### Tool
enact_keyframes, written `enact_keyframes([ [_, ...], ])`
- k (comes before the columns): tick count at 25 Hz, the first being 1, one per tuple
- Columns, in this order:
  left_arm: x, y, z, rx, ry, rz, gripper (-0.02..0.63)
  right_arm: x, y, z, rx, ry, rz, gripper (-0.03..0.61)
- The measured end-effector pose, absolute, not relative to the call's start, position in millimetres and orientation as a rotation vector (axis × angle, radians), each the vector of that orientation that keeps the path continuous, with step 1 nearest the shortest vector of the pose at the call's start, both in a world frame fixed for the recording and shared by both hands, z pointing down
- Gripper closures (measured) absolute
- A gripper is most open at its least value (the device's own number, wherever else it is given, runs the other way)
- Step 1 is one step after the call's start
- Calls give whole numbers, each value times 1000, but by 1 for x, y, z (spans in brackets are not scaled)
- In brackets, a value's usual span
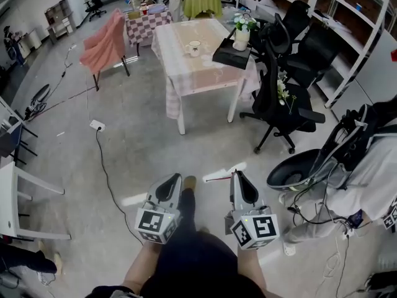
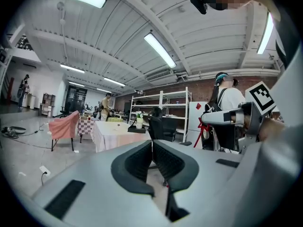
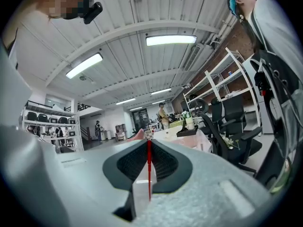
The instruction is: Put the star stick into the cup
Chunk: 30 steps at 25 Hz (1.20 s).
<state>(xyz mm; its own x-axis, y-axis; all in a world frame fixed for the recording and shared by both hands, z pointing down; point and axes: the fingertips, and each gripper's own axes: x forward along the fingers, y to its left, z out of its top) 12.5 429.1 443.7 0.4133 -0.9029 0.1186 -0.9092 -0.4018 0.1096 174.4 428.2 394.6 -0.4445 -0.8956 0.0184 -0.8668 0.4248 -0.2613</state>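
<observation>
Left gripper (image 2: 152, 144): we see its jaws closed together, nothing between them.
Right gripper (image 3: 149, 145): jaws narrow, pressed on the red star stick (image 3: 149, 174).
Cup (image 1: 194, 47): on the table (image 1: 205, 73), at 12 o'clock from our grippers, well apart.
Markings: black-and-white square patterns on the marker cube (image 1: 256, 228).
View difference: only the head view shows the cup; the right gripper view shows the stick upright between the jaws.

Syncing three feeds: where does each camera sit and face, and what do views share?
Head view: on the person's head, looking steeply down at floor; left gripper, right gripper, legs show.
Left gripper view: on the left gripper, level along its shut, empty jaws.
Right gripper view: on the right gripper, along jaws clamping the star stick.
Shared: all show the table.
</observation>
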Motion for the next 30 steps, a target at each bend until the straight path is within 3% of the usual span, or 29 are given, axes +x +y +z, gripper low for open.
enact_keyframes([
  [16, 17, 341, 444, 2511, -1625, 31, 598, 196, 352, 380, -1649, 2493, -255, 561],
  [30, -14, 240, 440, 2462, -1646, 14, 598, 163, 235, 371, -1630, 2545, -263, 561],
])
